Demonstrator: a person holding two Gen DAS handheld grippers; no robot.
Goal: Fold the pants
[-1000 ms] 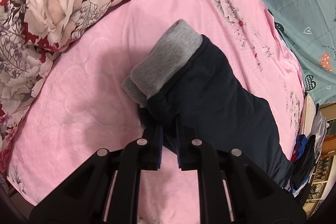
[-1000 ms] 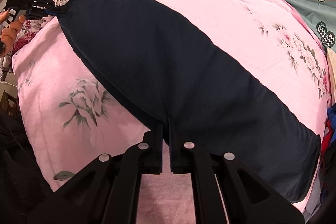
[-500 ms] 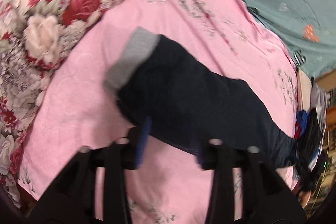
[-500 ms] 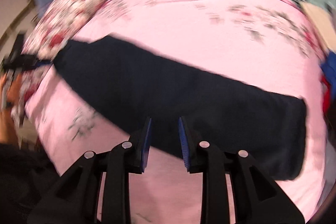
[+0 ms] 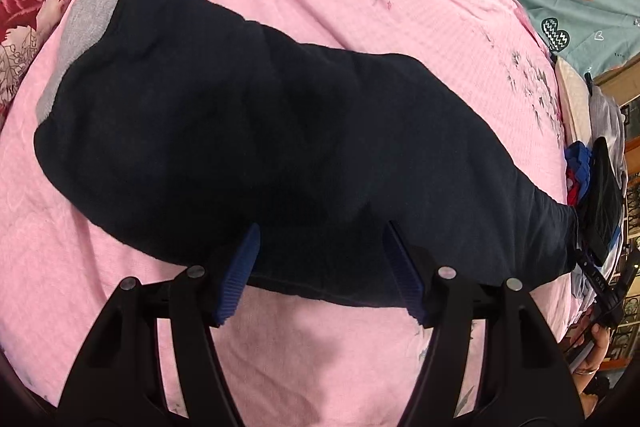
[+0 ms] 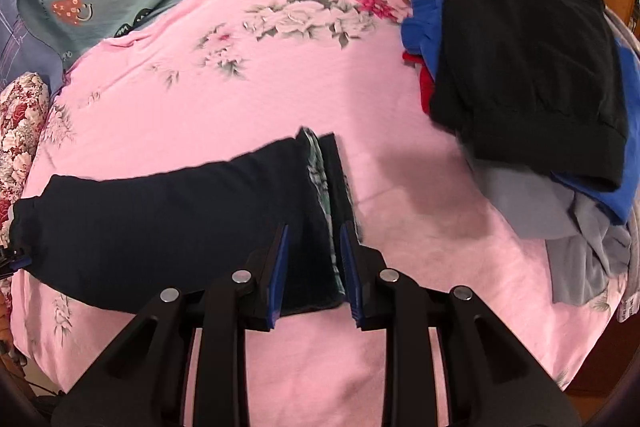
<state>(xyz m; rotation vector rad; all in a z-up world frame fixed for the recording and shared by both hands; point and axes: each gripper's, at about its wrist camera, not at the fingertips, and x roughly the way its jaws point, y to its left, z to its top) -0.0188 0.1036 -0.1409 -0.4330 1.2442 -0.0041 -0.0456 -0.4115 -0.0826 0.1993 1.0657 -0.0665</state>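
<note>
both grippers have let go and slid along the pants (image 5: 280,147). left gripper (image 5: 320,259) is opening over the middle, right gripper (image 6: 314,263) parted around the hem, so grab both layers evenly before folding.

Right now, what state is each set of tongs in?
Left tongs: opening, over the pants, not pinching them.
Right tongs: open, pants edge between, not held.

Left hand-held gripper (image 5: 320,267), jaws opening, hovers over dark pants (image 5: 280,147) on pink bedspread (image 5: 400,7).
</note>
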